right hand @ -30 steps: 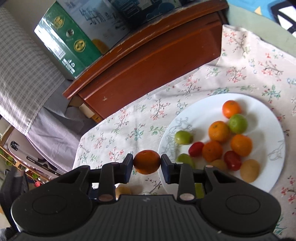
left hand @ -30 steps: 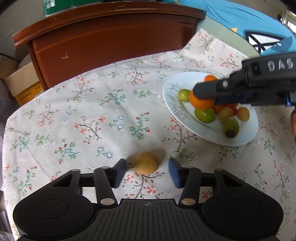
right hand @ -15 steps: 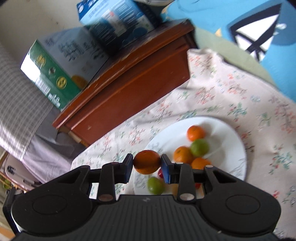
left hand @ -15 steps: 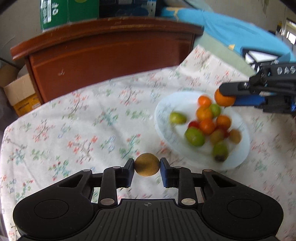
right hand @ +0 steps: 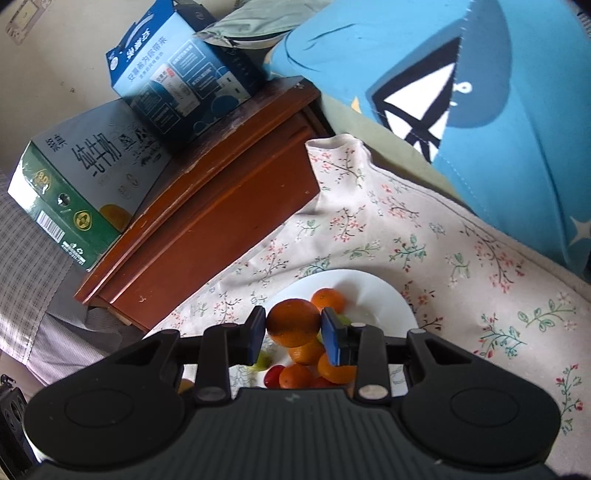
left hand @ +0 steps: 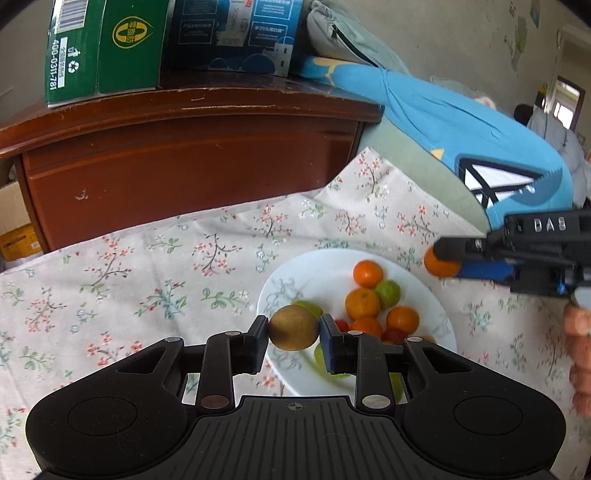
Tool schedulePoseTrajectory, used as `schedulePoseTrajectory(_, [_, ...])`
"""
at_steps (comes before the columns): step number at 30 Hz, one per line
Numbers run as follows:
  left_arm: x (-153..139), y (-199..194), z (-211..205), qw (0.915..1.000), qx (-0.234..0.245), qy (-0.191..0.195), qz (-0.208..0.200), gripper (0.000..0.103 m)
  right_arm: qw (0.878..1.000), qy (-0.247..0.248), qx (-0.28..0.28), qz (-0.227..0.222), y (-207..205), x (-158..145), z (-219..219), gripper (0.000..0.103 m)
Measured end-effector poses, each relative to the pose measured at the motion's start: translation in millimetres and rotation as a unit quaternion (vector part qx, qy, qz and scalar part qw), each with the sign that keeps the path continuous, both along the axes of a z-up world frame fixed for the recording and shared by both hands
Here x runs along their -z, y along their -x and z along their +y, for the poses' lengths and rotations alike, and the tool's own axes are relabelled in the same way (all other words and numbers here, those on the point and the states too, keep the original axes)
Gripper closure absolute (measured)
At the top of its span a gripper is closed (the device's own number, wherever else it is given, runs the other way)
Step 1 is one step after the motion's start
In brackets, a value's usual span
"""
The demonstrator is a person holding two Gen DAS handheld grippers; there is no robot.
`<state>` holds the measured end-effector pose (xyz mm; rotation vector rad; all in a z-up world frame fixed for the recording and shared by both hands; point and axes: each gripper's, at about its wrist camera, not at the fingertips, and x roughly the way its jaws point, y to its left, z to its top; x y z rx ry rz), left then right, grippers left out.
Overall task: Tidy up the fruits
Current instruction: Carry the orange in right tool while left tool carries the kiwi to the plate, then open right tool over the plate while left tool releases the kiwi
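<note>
My left gripper is shut on a round brown fruit and holds it in the air above the near left rim of the white plate. The plate holds several oranges, green fruits and small red ones. My right gripper is shut on an orange and holds it above the plate. In the left wrist view the right gripper hangs with its orange over the plate's far right rim.
The plate sits on a floral cloth. A dark wooden cabinet stands behind it with a green box and a blue box on top. A blue cushion lies at the right.
My left gripper closed on the brown fruit on the cloth, lifted it and moved toward the plate. My right gripper rose and drew back to the right with its orange.
</note>
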<state>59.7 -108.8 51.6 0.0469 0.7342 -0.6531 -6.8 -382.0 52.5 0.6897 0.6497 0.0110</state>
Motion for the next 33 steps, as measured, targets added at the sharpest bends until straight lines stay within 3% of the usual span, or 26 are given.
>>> schedulePoseTrajectory(10, [14.6,-23.7,-25.8,0.9983,-0.003,0.053,0.025,0.076,0.997,0.0,0.045,0.064,-3.2,21.1,-10.0,0.07])
schedulePoseTrajectory(18, [33.3,-33.4,-40.4,0.9971,-0.006,0.063,0.043,0.076,0.995,0.007,0.048,0.09,-6.1,33.0,-5.6,0.07])
schedulePoseTrajectory(28, [26.0,-32.6,-49.1,0.9969,0.004,0.07,0.037,0.073,0.994,0.011,0.053,0.097,-9.0,39.3,-4.2,0.067])
schedulePoseTrajectory(33, [8.7,-21.8,-46.1,0.9979,-0.004,0.06,0.023,0.044,0.995,0.015,0.06,0.084,-6.9,33.1,-6.6,0.067])
